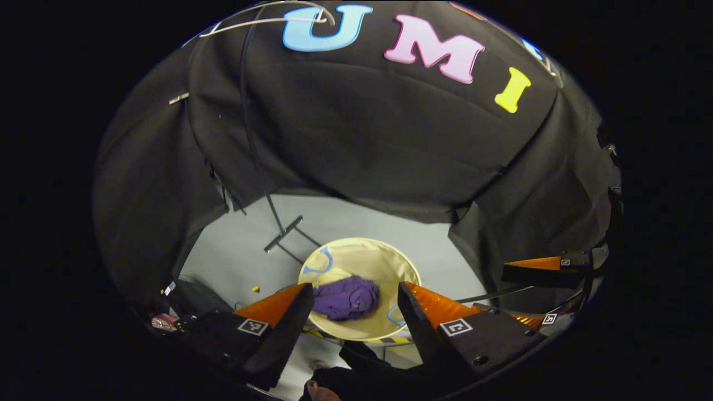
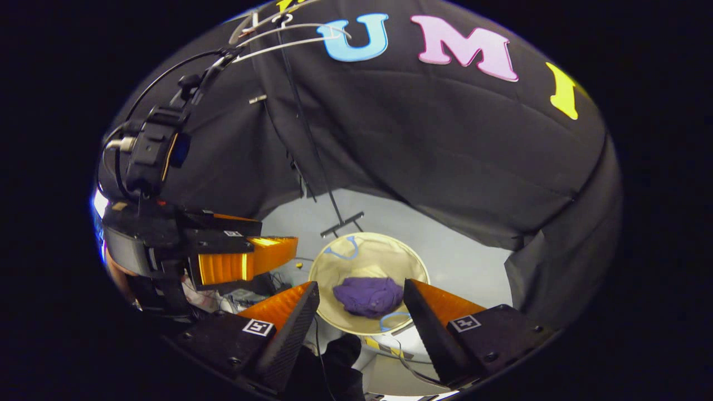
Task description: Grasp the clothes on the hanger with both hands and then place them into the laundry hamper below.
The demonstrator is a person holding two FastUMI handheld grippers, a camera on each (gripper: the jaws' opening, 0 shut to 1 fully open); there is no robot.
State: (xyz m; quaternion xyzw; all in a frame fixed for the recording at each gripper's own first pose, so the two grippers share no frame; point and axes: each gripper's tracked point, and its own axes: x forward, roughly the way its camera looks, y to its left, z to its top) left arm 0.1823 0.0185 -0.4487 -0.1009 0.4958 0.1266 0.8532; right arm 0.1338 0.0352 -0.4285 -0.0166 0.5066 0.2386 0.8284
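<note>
Both of my grippers hung above the laundry hamper (image 1: 359,256), fingers pointing down at it. My left gripper (image 1: 355,312) was released, its jaws spread wide with nothing between them; through the gap I saw straight into the hamper. My right gripper (image 2: 361,312) was likewise released and held nothing.

Room for moving: the hamper's round cream rim (image 2: 328,253) sat on pale grey floor (image 1: 239,250), with bare floor showing on the far side and to either flank. The black cloth wall closed in behind and on both sides. A thin black stand pole (image 1: 253,145) ran down the wall to a crossbar foot (image 1: 283,234) just beyond the hamper's far rim. A white wire hanger (image 2: 289,36) hung bare near the pole's top. In the right gripper view, my left gripper (image 2: 245,259) sat off to the side, well clear of the hamper's mouth. In the left gripper view, my right gripper (image 1: 543,270) sat at the far edge.

The purple garment (image 1: 345,298) lay crumpled in a low, rounded heap at the hamper's bottom, inside the rim. Blue loop handles (image 2: 342,248) showed at the near and far rim.
</note>
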